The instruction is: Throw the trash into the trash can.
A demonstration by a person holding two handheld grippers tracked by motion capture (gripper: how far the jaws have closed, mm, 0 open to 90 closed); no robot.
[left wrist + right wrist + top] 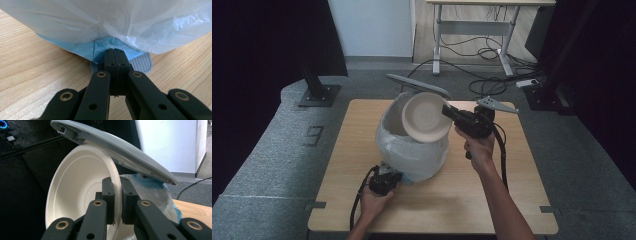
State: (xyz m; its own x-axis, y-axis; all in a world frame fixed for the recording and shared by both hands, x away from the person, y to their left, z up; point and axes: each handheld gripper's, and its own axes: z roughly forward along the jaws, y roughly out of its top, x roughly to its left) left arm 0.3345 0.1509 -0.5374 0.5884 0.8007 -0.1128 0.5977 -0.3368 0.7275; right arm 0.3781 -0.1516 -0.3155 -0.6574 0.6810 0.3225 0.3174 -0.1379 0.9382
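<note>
Paper plate going into the lined pedal bin

At frame centre my right gripper [448,112] has its jaws clamped on the rim of the paper plate [426,116], tilted over the bin [412,145] under the raised lid [418,85]; it looks light and bendy, so the rim suits. My left gripper [116,53], jaws together, presses what seems the pedal [142,63], seen in its own view, on the surface [362,120].

matte black tongs [116,202] with brass-ringed rivets, trailing black cables, grey three-cornered top plate [497,104]
</note>
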